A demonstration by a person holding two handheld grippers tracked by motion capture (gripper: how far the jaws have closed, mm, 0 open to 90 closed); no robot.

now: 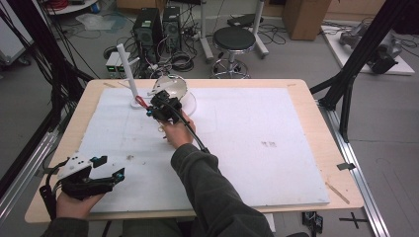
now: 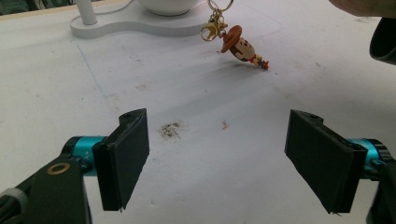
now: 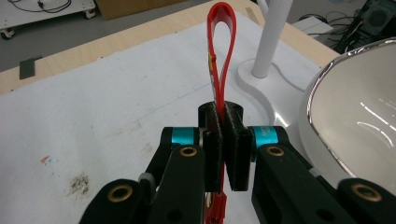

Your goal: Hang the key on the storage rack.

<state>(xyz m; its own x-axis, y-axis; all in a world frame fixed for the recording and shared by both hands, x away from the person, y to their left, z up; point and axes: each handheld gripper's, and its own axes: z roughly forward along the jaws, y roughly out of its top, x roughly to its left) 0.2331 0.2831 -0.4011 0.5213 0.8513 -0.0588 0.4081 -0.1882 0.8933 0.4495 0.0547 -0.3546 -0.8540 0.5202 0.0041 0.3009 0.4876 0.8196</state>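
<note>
- No legible text, label, brand, number or sign appears in any view.
- Red strap (image 3: 219,51): a small yellowish patch sits on its edge; any print there is too small to read.
- White mat on the bench (image 1: 267,144): faint dark marks toward the right edge; these cannot be read as characters.

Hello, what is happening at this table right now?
A person holds a gripper in each hand. The right gripper is shut on a red strap near a white stand and a bowl; a keychain figure hangs just over the white mat. The left gripper rests open at the near edge.
</note>
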